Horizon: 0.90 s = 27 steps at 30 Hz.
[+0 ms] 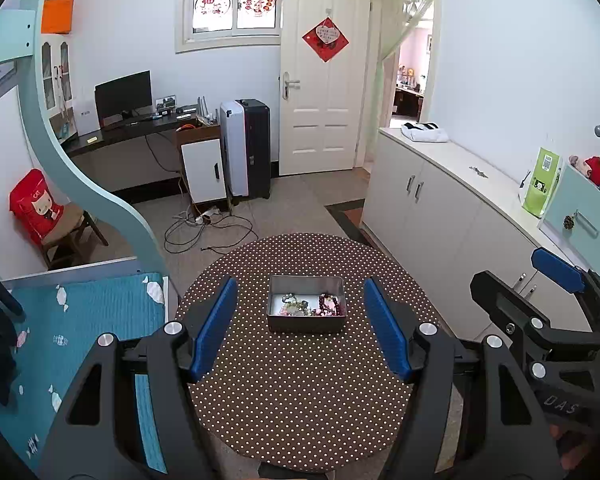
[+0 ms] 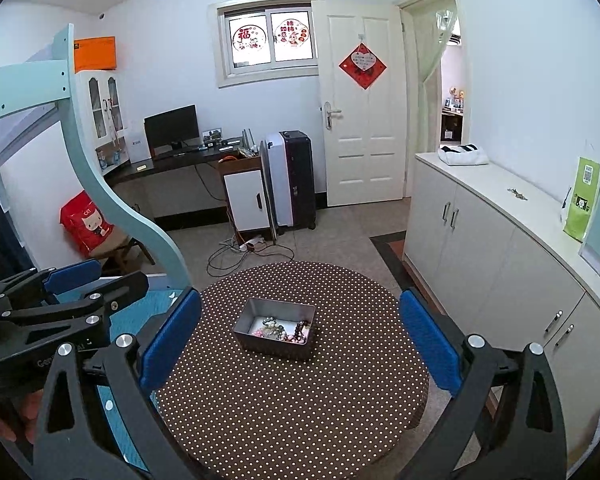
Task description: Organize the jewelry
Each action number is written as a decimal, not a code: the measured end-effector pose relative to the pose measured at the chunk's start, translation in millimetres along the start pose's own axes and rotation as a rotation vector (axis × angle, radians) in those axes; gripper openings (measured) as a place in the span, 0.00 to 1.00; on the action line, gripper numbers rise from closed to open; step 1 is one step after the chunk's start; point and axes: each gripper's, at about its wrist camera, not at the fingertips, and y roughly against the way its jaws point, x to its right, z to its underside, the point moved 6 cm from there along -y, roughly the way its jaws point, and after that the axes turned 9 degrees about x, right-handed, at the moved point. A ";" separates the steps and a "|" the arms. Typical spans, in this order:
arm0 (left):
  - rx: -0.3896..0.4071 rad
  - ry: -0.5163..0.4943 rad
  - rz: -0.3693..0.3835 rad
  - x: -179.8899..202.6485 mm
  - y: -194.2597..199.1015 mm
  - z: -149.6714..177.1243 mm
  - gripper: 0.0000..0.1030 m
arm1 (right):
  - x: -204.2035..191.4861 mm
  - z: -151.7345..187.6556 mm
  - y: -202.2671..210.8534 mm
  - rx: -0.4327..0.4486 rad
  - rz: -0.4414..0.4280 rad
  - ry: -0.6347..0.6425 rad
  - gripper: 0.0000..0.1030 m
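A grey metal tin [image 1: 306, 325] stands near the middle of a round table with a brown polka-dot cloth [image 1: 300, 396]. Inside lies a tangle of jewelry [image 1: 308, 305]: bead bracelets, pale and dark red. My left gripper [image 1: 301, 281] hovers short of the tin, open, nothing between its blue pads [image 1: 216, 328]. In the right wrist view the tin [image 2: 272, 347] and its jewelry [image 2: 284, 330] sit further in on the table [image 2: 292, 404]. My right gripper [image 2: 300, 293] is held wide open and empty before it. Each gripper shows at the edge of the other's view.
A bed with a teal quilt [image 1: 80, 320] borders the table on the left, under a curved bunk frame [image 1: 100, 184]. White cabinets [image 1: 440, 208] run along the right. Cables [image 1: 208, 232], a suitcase [image 1: 246, 148] and a chair with a red bag [image 1: 40, 208] stand beyond.
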 end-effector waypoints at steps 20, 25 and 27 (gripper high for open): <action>-0.022 0.019 -0.005 4.8 1.0 8.5 0.71 | 8.2 3.7 4.6 -0.017 0.015 0.000 0.93; -0.036 0.020 -0.017 4.2 2.3 12.6 0.71 | 11.4 6.5 6.4 -0.029 0.014 -0.023 0.93; -0.040 0.029 -0.017 3.1 2.1 9.4 0.71 | 11.8 7.2 7.2 -0.041 0.012 -0.023 0.93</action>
